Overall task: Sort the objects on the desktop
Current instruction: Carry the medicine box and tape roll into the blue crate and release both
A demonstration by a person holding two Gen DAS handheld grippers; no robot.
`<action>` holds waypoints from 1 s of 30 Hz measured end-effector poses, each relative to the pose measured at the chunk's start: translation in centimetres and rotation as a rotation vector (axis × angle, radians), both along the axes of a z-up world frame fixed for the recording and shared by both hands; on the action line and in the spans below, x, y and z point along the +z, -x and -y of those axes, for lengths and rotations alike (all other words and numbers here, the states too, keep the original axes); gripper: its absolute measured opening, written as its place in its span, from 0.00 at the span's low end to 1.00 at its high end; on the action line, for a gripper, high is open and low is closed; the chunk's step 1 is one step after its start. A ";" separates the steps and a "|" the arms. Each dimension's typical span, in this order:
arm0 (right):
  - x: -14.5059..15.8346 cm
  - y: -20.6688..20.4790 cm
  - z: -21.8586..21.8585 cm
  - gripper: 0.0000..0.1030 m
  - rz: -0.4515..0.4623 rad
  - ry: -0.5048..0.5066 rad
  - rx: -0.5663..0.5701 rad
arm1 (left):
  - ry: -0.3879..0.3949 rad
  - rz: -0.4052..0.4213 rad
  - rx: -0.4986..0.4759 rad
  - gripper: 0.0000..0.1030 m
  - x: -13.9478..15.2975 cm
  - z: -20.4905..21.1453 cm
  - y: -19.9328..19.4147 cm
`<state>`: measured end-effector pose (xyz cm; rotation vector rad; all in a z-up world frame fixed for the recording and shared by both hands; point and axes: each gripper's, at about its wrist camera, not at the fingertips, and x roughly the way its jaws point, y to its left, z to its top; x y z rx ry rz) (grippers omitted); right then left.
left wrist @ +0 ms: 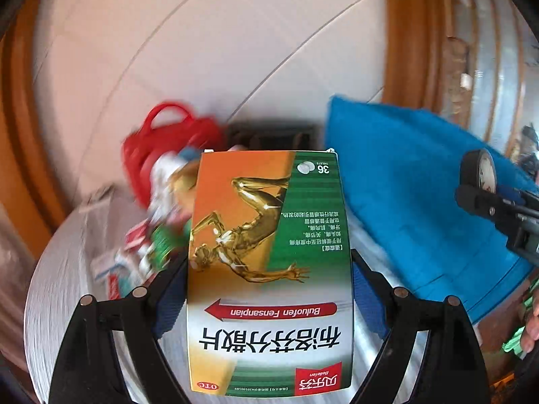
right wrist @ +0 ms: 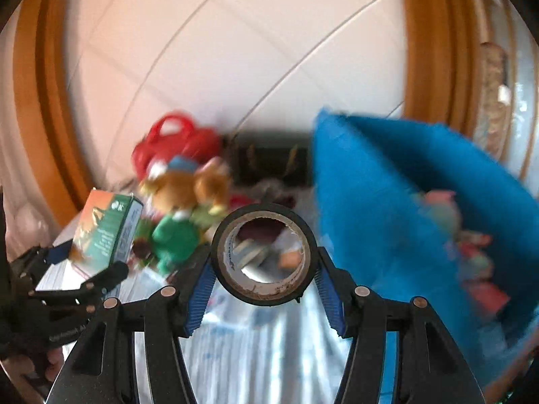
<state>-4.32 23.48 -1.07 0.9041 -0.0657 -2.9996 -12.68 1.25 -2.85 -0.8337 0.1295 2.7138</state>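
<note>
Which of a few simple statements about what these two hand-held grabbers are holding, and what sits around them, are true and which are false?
1. The left gripper is clamped on a medicine box. True.
2. The right gripper is empty. False: it is shut on a roll of black tape.
3. The tape roll is held so that you can look through its hole. True.
4. The big container on the right is red. False: it is blue; the red thing is a bag farther back on the left.
5. A stuffed toy in green clothes lies between the medicine box and the tape roll in the right camera's view. True.
</note>
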 end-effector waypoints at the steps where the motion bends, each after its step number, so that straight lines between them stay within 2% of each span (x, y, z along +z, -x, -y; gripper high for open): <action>1: 1.0 -0.5 -1.7 0.55 -0.022 0.003 -0.014 | -0.006 -0.019 -0.017 0.84 1.0 -1.8 -0.2; 7: 4.7 -2.5 -11.3 0.55 -0.081 -0.044 -0.110 | -0.030 -0.081 -0.129 0.84 5.7 -11.4 -0.9; 10: 5.3 -2.8 -16.5 0.55 -0.056 -0.089 -0.143 | -0.032 -0.085 -0.184 0.84 7.6 -16.6 -1.0; 12: 5.0 -2.5 -19.4 0.55 -0.020 -0.112 -0.157 | -0.022 -0.059 -0.232 0.84 8.1 -20.7 -1.1; 17: 2.3 -0.9 -26.5 0.55 0.115 -0.140 -0.166 | 0.039 0.004 -0.294 0.84 7.7 -28.3 -1.4; 22: 0.5 -0.7 -31.0 0.55 0.181 -0.159 -0.165 | 0.116 0.040 -0.291 0.84 6.1 -33.6 -1.8; 30: -1.9 -1.1 -33.6 0.55 0.197 -0.116 -0.144 | 0.184 0.105 -0.265 0.84 3.7 -36.1 -1.8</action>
